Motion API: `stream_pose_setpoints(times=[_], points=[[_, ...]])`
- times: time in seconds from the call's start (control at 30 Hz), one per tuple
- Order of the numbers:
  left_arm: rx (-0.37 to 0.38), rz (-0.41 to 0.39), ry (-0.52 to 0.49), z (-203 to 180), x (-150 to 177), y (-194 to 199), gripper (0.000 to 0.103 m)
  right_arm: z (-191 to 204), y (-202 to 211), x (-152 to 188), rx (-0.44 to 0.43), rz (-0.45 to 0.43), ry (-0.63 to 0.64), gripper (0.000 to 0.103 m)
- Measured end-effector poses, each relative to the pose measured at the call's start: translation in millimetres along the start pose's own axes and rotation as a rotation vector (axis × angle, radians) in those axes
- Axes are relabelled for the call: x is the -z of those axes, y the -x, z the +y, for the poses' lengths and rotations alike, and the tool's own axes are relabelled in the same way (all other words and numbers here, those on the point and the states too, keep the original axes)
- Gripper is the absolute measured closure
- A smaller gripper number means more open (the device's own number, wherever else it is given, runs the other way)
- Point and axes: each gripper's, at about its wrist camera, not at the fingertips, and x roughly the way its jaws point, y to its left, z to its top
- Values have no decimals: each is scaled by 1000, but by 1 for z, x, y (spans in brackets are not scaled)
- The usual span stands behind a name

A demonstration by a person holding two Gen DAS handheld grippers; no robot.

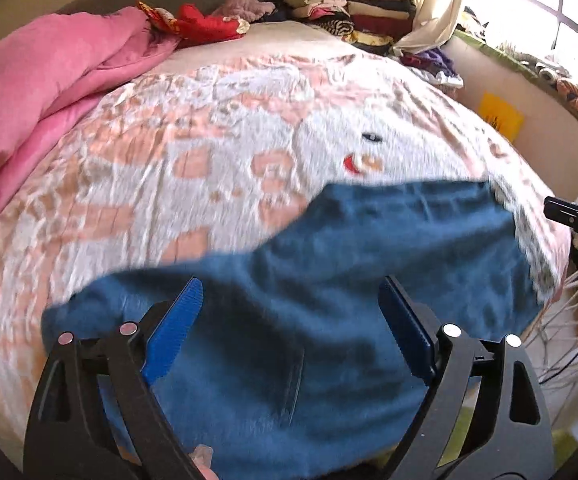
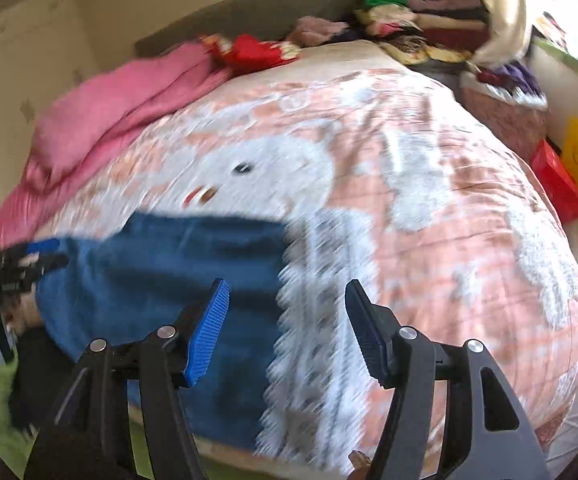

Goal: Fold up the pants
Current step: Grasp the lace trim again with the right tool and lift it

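fingers of the left gripper (image 1: 289,324) and right gripper (image 2: 287,330) are spread, empty, over blue pants (image 1: 329,280) spread on the bed (image 1: 209,140); soft, limp cloth is judged best pinched at an edge.

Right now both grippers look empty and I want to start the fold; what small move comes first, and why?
Probably lower the left gripper onto the blue pants and close on the cloth between its fingers. Both the left and the right gripper are open and hold nothing, while the pants lie spread on the patterned bedspread.
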Motion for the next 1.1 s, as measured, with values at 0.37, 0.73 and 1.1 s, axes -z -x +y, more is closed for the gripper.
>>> stream_pose_setpoints(times=[0.37, 0.73, 1.1], points=[[85, 102, 59, -1, -49, -79, 21, -54, -57, -42, -78, 74, -174, 44], [203, 51, 71, -6, -45, -96, 99, -58, -66, -31, -88, 60, -153, 91], [219, 48, 103, 3, -36, -102, 84, -57, -71, -29, -34, 68, -125, 55]])
